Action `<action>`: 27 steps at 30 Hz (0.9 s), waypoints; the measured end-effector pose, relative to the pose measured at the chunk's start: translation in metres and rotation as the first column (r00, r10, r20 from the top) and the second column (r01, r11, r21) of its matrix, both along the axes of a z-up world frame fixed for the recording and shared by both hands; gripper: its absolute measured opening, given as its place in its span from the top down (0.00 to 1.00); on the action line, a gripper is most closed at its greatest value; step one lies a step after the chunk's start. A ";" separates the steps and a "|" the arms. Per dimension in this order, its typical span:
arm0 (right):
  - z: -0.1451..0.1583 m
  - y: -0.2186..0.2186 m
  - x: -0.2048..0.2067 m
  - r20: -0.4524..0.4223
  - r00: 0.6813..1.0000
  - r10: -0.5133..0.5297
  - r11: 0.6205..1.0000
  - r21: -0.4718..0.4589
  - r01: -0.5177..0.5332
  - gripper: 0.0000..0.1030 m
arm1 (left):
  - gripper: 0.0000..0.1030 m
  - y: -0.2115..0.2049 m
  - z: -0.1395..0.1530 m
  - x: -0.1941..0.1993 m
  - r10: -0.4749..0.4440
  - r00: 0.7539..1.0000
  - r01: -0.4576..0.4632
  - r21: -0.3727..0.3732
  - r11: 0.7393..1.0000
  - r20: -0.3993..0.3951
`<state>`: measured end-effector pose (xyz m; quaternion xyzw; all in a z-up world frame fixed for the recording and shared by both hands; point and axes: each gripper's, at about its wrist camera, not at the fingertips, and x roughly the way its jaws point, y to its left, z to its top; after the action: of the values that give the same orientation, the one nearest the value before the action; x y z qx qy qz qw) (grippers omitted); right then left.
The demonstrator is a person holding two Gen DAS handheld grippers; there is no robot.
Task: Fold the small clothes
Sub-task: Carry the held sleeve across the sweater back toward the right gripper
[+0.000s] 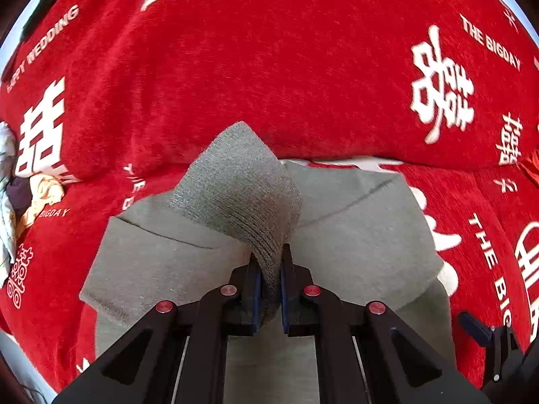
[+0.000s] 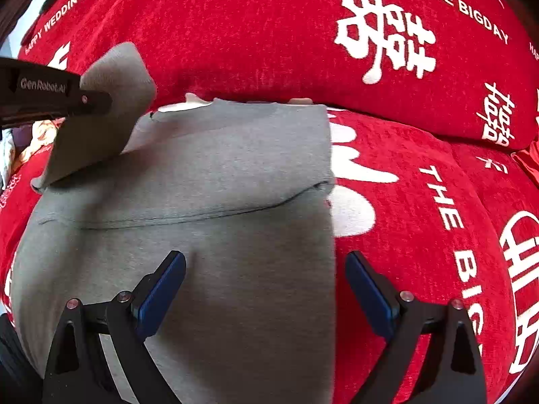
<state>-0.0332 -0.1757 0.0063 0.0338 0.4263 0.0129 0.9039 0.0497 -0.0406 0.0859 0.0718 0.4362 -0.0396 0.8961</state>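
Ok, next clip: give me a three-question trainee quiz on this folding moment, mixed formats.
1. True or false: the left gripper is shut on a ribbed cuff of the grey garment.
2. Multiple choice: the right gripper is A) shut on the hem, B) open over the garment with nothing between its fingers, C) out of view.
3. Fill in: the garment lies on a ___ cover printed with white characters.

Key: 1 true; 2 B; 3 red.
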 end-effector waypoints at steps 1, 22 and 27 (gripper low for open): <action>-0.001 -0.004 -0.001 0.000 1.000 -0.006 1.000 0.006 0.006 0.07 | 0.90 -0.006 -0.001 0.000 -0.009 1.000 0.009 0.005 1.000 -0.003; -0.007 -0.034 -0.013 -0.001 0.999 -0.044 0.998 0.054 0.044 0.07 | 0.90 -0.041 -0.054 0.003 -0.064 0.991 0.061 -0.027 0.998 -0.113; -0.007 -0.036 -0.014 0.001 0.999 -0.053 0.997 0.059 0.053 0.07 | 0.90 -0.028 -0.063 0.003 -0.085 0.987 0.069 -0.118 0.991 -0.138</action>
<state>-0.0467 -0.2113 -0.0006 0.0714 0.4233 0.0016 0.9032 0.0527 -0.0685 0.0230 0.0348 0.4931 -0.1037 0.8630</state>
